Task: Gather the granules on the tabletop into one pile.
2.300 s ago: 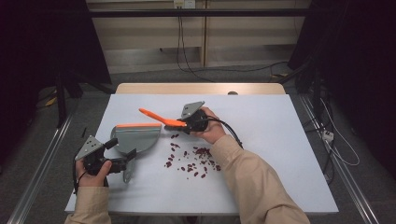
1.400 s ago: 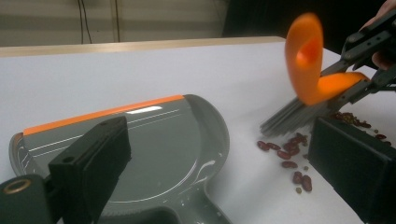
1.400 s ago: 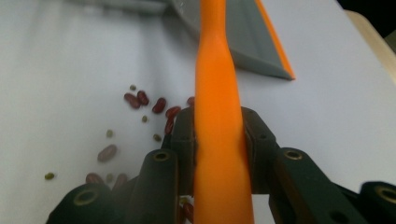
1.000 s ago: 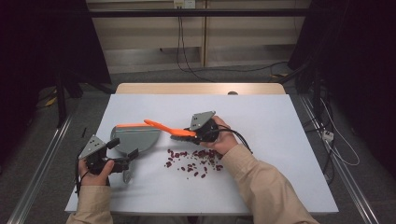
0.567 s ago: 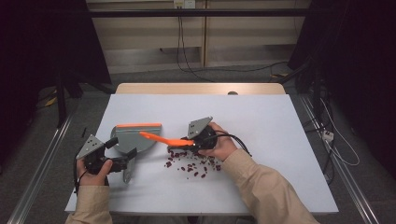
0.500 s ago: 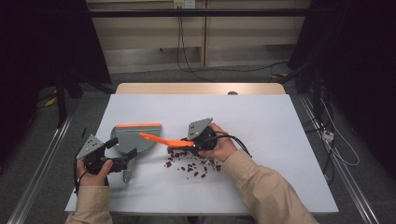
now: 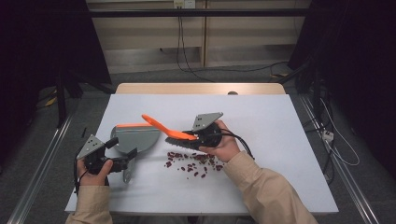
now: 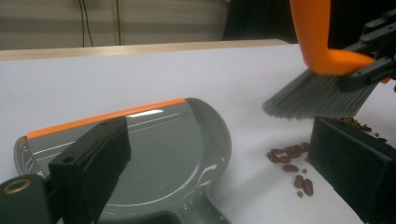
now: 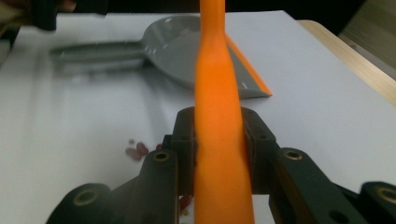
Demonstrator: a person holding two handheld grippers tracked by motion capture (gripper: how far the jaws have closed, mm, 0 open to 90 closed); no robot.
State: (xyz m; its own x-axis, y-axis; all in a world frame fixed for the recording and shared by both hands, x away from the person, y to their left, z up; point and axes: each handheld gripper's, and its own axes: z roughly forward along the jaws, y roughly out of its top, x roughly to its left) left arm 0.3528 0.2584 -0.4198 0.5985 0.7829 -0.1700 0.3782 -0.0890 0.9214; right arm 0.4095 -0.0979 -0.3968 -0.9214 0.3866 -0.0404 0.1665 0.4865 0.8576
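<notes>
Even overhead light keeps the white table [image 7: 280, 140] bright against dark surroundings to the left and right, shadows under the brush [image 7: 170, 131] stay soft and faint, streaks of glare cross the grey dustpan [image 8: 159, 154], and the near jaws and orange handle [image 9: 219, 140] look blurred.

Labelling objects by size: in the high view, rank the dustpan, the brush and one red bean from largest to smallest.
1. dustpan
2. brush, longer but thinner than the pan; that ranking is a near call
3. one red bean, far the smallest
</notes>
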